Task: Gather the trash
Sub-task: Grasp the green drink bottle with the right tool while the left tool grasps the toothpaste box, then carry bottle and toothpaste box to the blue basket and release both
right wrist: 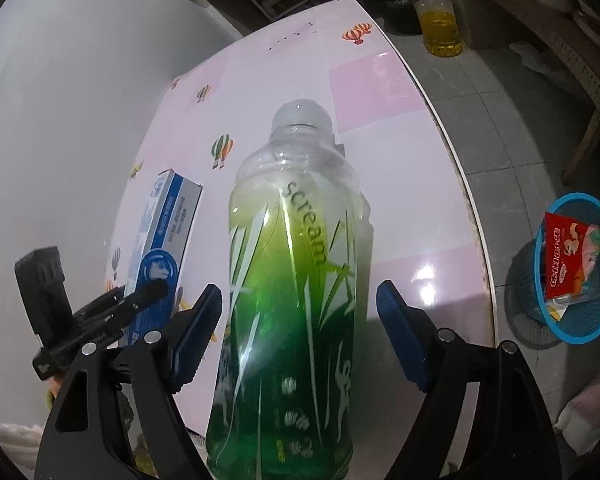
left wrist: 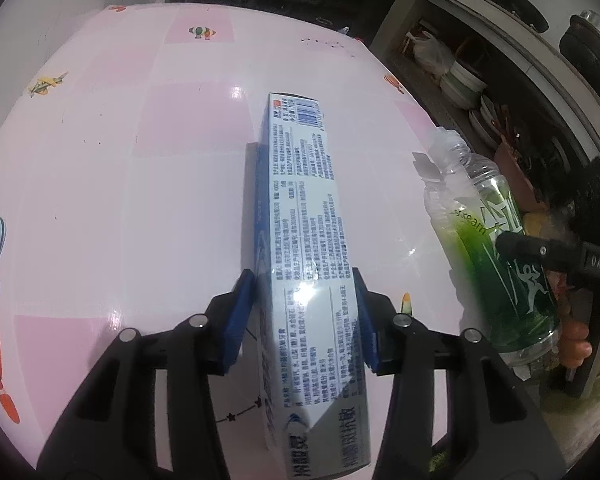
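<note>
A long blue and white toothpaste box runs forward between my left gripper's fingers. My left gripper is shut on its near part, both blue pads against its sides, above the pink table. A clear plastic bottle with a green label lies lengthwise between my right gripper's fingers. My right gripper is open around it, with a gap at each pad. The bottle and the right gripper show at the right of the left wrist view; the box shows at the left of the right wrist view.
A blue mesh basket holding a red wrapper stands on the floor right of the table edge. A bottle of yellow oil stands on the floor beyond. Shelves with stacked bowls are at the right.
</note>
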A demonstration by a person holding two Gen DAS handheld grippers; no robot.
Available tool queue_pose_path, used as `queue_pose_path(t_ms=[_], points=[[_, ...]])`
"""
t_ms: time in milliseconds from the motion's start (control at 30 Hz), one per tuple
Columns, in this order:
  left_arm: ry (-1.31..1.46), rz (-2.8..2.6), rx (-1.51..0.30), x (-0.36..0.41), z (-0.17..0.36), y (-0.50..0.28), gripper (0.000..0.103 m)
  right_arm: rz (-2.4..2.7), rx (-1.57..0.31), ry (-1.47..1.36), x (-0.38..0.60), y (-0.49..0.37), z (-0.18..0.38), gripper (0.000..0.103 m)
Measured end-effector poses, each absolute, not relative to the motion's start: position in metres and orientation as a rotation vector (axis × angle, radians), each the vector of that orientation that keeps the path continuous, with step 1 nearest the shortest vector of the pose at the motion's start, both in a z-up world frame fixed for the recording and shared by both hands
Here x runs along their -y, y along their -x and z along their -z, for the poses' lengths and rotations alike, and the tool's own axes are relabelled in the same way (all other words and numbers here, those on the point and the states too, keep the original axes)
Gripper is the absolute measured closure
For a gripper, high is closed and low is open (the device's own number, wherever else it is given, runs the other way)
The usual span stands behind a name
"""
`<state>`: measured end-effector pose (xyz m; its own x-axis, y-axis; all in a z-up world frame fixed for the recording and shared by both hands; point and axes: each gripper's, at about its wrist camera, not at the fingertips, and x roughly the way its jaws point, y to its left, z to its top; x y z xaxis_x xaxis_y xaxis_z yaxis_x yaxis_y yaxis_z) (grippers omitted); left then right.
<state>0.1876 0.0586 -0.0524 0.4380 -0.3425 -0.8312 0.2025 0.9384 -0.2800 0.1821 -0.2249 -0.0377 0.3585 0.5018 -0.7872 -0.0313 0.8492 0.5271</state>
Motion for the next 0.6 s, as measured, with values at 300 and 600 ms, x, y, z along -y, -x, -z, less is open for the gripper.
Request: queue_pose_path(t_ms=[300,600], points=[[0.170,0.362,-1.044,-0.064,0.052,-0.188,0.071,-0.403,-1.164,-0.547,0.227,-0.180,0.045,0.045],[0.206,0.369,-1.006,-0.070,0.044,-0.188,0.071,-0.363,-1.131,-0.604,0.244,-0.167,0.047,0.046]])
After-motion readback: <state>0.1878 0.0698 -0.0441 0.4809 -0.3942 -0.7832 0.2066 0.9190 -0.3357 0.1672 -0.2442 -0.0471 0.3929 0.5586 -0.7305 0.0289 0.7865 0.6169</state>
